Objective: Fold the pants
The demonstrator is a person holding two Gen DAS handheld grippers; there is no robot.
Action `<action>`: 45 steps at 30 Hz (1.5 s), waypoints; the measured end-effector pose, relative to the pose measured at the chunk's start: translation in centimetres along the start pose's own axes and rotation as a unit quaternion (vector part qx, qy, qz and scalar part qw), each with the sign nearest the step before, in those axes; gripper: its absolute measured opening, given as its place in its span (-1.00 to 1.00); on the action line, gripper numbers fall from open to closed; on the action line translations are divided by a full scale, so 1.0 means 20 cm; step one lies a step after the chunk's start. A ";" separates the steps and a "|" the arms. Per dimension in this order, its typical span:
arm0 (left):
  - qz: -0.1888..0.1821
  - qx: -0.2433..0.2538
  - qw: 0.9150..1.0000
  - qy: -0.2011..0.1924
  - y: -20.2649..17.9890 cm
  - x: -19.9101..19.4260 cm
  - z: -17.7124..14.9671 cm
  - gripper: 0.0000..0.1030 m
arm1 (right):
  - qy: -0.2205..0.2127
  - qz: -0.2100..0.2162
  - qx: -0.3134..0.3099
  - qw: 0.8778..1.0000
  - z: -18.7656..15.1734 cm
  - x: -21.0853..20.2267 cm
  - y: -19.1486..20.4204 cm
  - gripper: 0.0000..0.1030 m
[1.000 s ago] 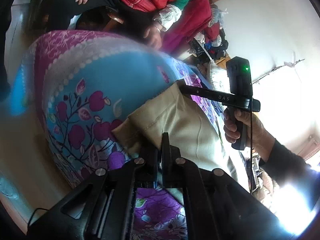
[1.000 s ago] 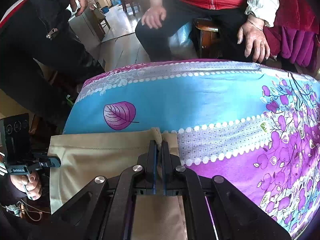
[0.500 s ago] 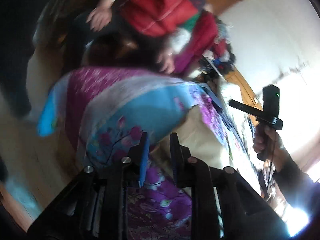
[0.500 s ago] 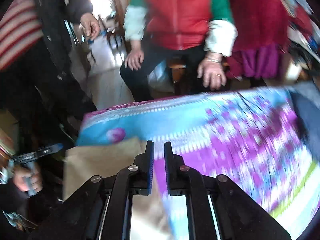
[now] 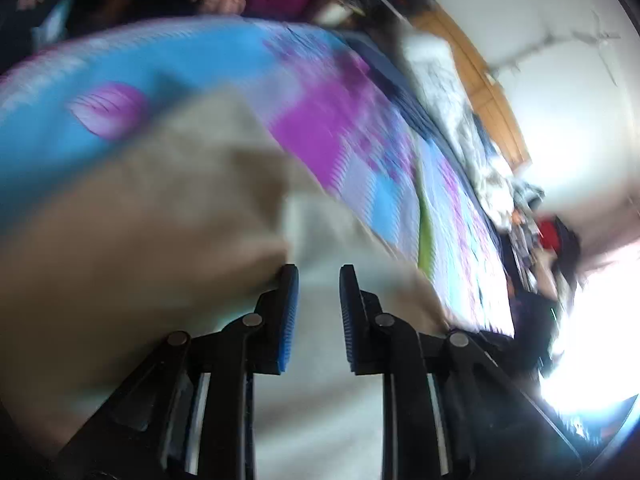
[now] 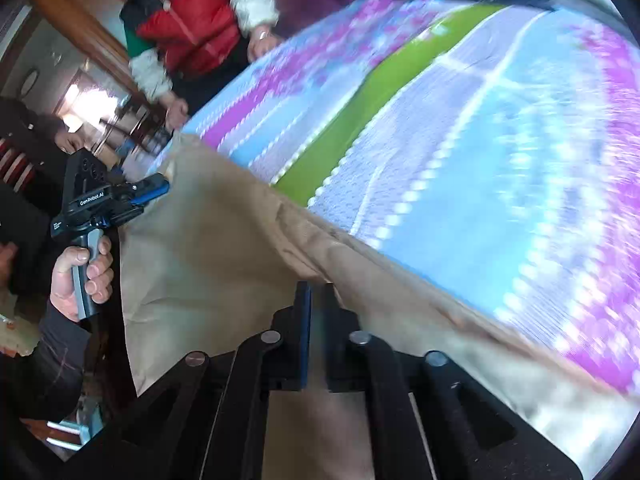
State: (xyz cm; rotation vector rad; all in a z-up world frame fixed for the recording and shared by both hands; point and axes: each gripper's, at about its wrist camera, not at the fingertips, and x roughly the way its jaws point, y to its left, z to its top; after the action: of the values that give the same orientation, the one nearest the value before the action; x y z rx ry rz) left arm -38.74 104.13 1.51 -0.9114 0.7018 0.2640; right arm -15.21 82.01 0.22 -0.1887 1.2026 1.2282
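- Left tongs [image 5: 319, 294]: jaws parted, a clear gap between the blue pads, nothing between them.
- Left hand [image 6: 82, 276]: wrapped round the grey grip of the left tongs, dark sleeve at the wrist.
- Right tongs [image 6: 316, 308]: jaws a narrow gap apart; whether anything is pinched cannot be told.

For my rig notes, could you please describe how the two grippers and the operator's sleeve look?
Both grippers, left and right, are black with silver pivot rivets and blue finger pads. The left one carries white "GenRobot.AI" lettering and a grey handle. The sleeve is dark.
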 end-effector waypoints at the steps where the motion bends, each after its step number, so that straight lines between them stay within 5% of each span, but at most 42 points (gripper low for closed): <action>1: -0.013 0.010 1.000 -0.005 -0.05 -0.01 0.01 -0.60 | -0.021 0.012 0.006 1.000 0.00 -0.03 0.02 -0.67; 5: -0.157 0.056 0.983 0.078 -0.35 0.27 0.00 -0.37 | -0.064 0.072 0.041 0.994 0.05 0.05 0.03 -0.28; 6: -0.150 0.042 0.982 0.107 -0.34 0.37 0.01 -0.38 | -0.052 0.078 0.056 0.994 0.05 0.12 -0.01 -0.28; 8: -0.103 0.002 0.988 0.117 -0.21 0.46 0.06 -0.51 | -0.048 0.096 0.085 0.991 0.02 0.16 -0.08 -0.42; 9: -0.108 -0.031 0.988 0.107 -0.09 0.43 0.10 -0.74 | -0.053 0.112 0.099 0.987 0.00 0.15 -0.13 -0.47; 10: -0.108 -0.048 0.988 0.096 -0.02 0.39 0.13 -0.78 | -0.057 0.114 0.110 0.986 -0.02 0.13 -0.15 -0.47; 13: -0.074 -0.095 0.993 0.014 0.28 0.14 0.28 -0.79 | -0.066 0.107 0.120 0.985 -0.07 0.06 -0.19 -0.46; 17: 0.098 -0.131 0.982 -0.093 0.49 -0.28 0.31 -0.72 | -0.081 0.054 0.121 0.988 -0.19 -0.14 -0.18 -0.19; 20: 0.122 -0.082 0.986 -0.079 0.30 -0.39 0.11 -0.38 | -0.101 0.064 0.105 0.987 -0.34 -0.35 -0.05 -0.12; 27: 0.082 0.007 0.996 -0.023 -0.11 -0.32 -0.36 -0.25 | -0.102 0.048 0.070 0.991 -0.69 -0.53 0.22 -0.08; 32: 0.041 0.046 0.998 0.013 -0.44 -0.12 -0.40 -0.25 | -0.103 -0.044 0.026 0.993 -0.88 -0.65 0.30 -0.08; 37: -0.060 0.153 0.979 0.122 -0.93 0.28 -0.65 -0.23 | -0.134 -0.067 0.092 0.984 -1.09 -0.87 0.00 -0.07; 40: -0.088 0.162 0.966 0.180 -1.02 0.53 -0.76 -0.20 | -0.094 -0.098 0.118 0.984 -1.20 -0.94 -0.31 -0.09; 41: -0.061 0.165 0.967 0.185 -0.99 0.57 -0.79 -0.27 | -0.080 -0.088 0.134 0.984 -1.25 -0.99 -0.42 -0.42; 42: -0.048 0.163 0.968 0.186 -0.94 0.60 -0.79 -0.71 | -0.063 -0.077 0.145 0.984 -1.28 -1.06 -0.50 -0.48; 45: -0.022 0.124 0.979 0.162 -0.77 0.46 -0.72 -0.96 | -0.049 -0.082 0.134 0.986 -1.22 -1.30 -0.61 -0.01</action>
State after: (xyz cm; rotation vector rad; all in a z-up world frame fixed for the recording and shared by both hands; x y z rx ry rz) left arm -30.71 82.80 -0.72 -0.7352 0.9911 -0.0151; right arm -16.44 44.57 4.25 -0.0268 1.2274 0.9126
